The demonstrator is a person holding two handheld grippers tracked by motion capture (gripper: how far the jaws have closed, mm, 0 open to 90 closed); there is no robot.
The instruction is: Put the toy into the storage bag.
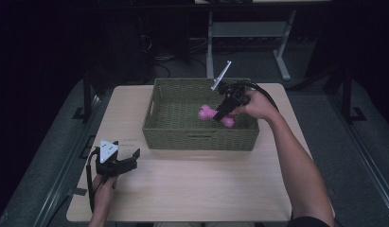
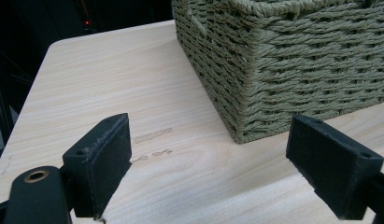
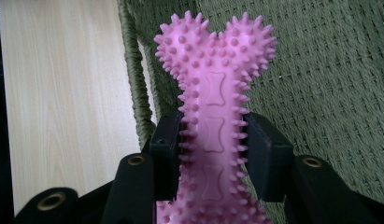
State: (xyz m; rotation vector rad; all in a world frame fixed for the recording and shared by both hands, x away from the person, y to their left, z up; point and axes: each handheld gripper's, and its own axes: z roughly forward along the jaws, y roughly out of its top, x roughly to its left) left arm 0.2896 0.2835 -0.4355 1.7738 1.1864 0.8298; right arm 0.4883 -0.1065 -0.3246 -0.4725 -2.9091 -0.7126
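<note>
Dim, dark-edged high view; brighter, sharp close-ups, soft shadows.

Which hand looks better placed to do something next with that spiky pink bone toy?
The right. Its tool is already shut on the pink bone toy over the woven basket. The left tool sits open near the table's front left, outside the basket.

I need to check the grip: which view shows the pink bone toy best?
The right gripper view: the pink bone toy sits close up, jaws clamped on its shaft. The high view shows it small, inside the basket.
</note>
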